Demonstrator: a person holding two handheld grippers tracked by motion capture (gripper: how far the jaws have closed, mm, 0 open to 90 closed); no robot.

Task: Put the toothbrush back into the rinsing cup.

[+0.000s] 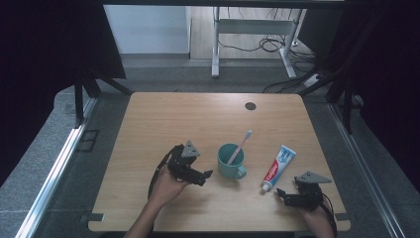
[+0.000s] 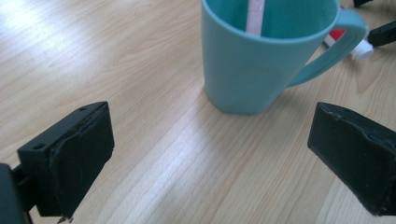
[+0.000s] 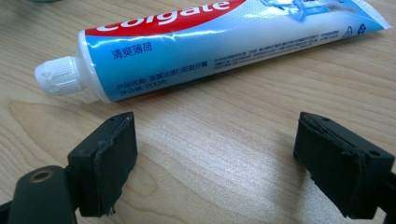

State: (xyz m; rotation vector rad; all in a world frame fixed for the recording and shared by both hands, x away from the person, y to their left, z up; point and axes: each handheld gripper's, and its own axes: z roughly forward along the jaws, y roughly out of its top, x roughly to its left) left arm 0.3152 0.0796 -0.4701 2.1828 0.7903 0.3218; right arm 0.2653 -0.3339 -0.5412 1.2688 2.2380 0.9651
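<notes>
1. One teal mug stands upright near the middle of the table's near half, its handle turned toward the near right.
2. One toothbrush leans in the mug, head up and tilted to the far right.
3. One toothpaste tube lies flat just right of the mug, apart from it, with its white cap toward the near edge.
4. The left gripper is just left of the mug, its jaws wide apart and holding nothing; in the left gripper view the mug sits ahead of the gap, not between the jaws.
5. The right gripper rests near the table's near right corner, jaws wide apart and empty, with the tube lying crosswise just beyond them, not touching.
6. One small dark round spot, perhaps a cable hole, marks the far edge right of centre.
7. The far half and whole left side of the table are bare wood, giving open room; the right gripper sits close to the near edge.
8. Beyond the far edge, a desk frame and cables stand on the floor.
</notes>
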